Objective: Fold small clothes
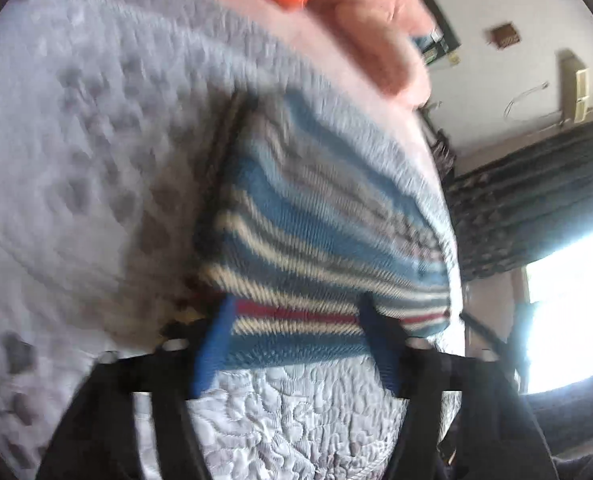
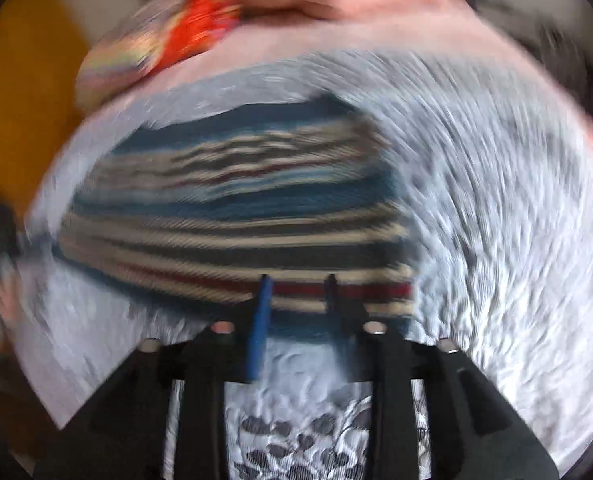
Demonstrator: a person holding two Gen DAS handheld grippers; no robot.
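My left gripper point(image 1: 296, 320) gapes wide and my right gripper point(image 2: 296, 292) narrower around the striped knit point(image 1: 316, 240) hem; I should pinch both layers evenly.

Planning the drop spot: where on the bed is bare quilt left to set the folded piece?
Bare quilt lies right of the striped knit garment, and in a strip on its near side between the gripper fingers. It is crowded beyond the garment: an orange patterned cloth and pink bedding sit there.
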